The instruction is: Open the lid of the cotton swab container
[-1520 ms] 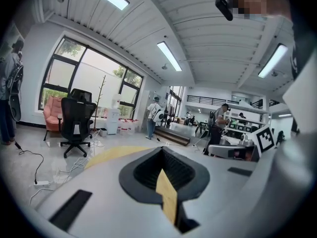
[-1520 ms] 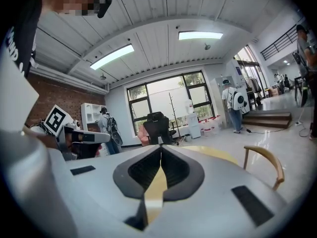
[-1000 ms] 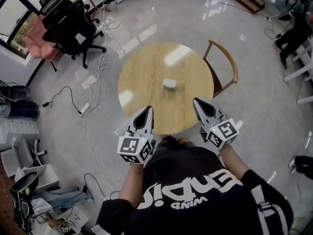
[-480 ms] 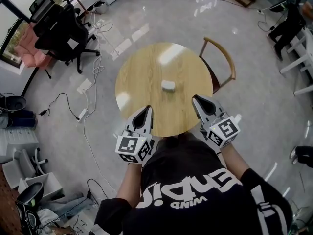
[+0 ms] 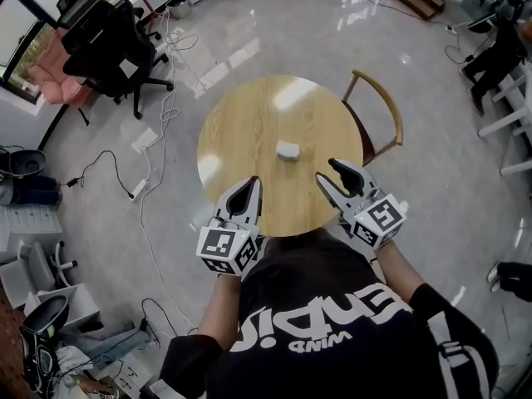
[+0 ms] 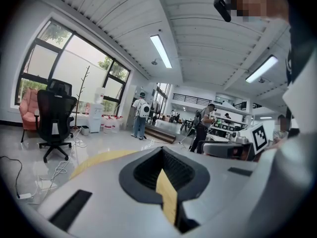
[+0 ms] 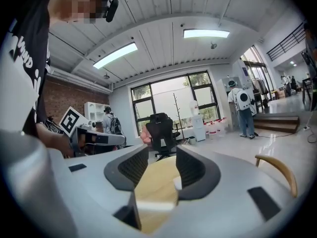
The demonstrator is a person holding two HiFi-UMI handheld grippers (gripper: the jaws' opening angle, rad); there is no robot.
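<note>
The cotton swab container (image 5: 288, 150) is a small white box, lid down, near the middle of the round wooden table (image 5: 249, 123). Both grippers hover over the table's near edge, well short of the box. My left gripper (image 5: 253, 182) is shut with nothing in it; in the left gripper view its jaws (image 6: 162, 151) meet over the table top. My right gripper (image 5: 327, 171) has its jaws opening, with nothing between them. In the right gripper view (image 7: 159, 160) the box (image 7: 177, 183) peeks out beside the right-hand jaw, farther along the table.
A wooden chair (image 5: 384, 110) stands tucked at the table's right side. A black office chair (image 5: 112, 44) and floor cables (image 5: 150, 140) lie to the left. Several people stand far back in the hall (image 6: 140, 115).
The right gripper's jaws have spread apart from shut. The left gripper stays shut in the same place. The box has not moved.
</note>
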